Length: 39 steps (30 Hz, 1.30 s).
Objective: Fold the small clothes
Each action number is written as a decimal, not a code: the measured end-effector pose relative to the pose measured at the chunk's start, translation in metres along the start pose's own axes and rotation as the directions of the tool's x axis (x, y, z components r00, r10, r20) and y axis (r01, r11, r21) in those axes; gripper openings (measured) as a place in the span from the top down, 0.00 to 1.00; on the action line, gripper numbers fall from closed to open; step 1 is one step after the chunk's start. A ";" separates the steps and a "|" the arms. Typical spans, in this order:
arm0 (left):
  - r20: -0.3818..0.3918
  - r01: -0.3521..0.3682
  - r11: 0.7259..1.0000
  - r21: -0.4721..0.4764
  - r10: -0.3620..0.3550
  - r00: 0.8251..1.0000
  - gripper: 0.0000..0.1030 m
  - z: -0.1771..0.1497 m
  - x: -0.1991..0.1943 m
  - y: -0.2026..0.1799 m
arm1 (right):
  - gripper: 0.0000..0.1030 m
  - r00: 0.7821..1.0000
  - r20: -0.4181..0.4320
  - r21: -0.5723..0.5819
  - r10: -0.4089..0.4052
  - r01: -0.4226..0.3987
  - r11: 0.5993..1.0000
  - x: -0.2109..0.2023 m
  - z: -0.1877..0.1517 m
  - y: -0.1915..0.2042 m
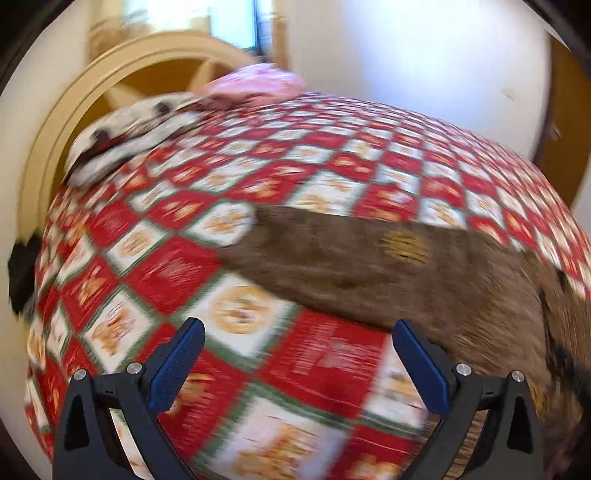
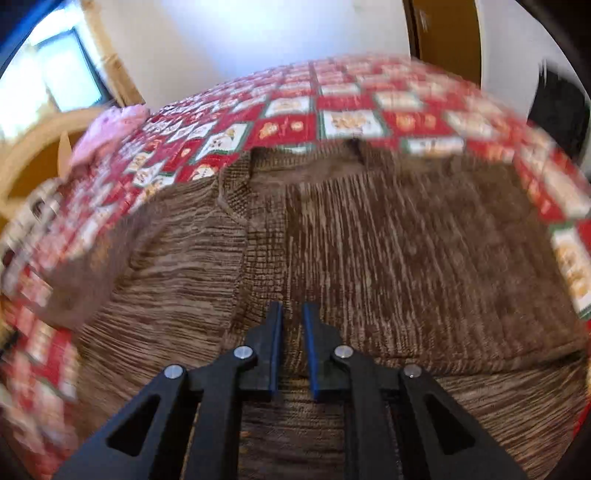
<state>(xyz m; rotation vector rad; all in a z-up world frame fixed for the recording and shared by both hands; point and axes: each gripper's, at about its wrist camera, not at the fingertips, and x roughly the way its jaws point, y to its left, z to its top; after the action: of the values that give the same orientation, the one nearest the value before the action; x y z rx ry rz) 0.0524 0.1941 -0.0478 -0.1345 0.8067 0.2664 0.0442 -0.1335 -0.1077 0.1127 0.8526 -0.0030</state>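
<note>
A brown knit sweater (image 2: 369, 236) lies spread on a table under a red and white checked cloth (image 2: 347, 122). In the left wrist view one sleeve of the sweater (image 1: 354, 258) stretches across the cloth. My left gripper (image 1: 299, 332) is open and empty, hovering above the cloth just in front of that sleeve. My right gripper (image 2: 293, 314) hovers over the sweater's body with its jaws nearly closed, a narrow gap between the blue pads, and nothing visibly pinched. Both views are motion-blurred.
A pink garment (image 1: 255, 85) and a white patterned garment (image 1: 125, 136) lie at the far left edge of the table. A cream wooden chair back (image 1: 122, 74) stands behind them. A white wall and a brown door (image 2: 443, 33) lie beyond.
</note>
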 end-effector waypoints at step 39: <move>0.072 0.145 0.946 -0.292 -0.129 0.989 0.91 0.049 0.063 0.036 | 0.57 0.996 0.038 0.022 0.086 -0.087 0.996 0.000 -0.007 -0.006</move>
<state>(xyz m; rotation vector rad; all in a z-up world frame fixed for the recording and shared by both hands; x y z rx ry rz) 0.1182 0.2506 -0.0605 -0.4630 0.6982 0.2569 0.0390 -0.1392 -0.1127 0.1718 0.8100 0.0661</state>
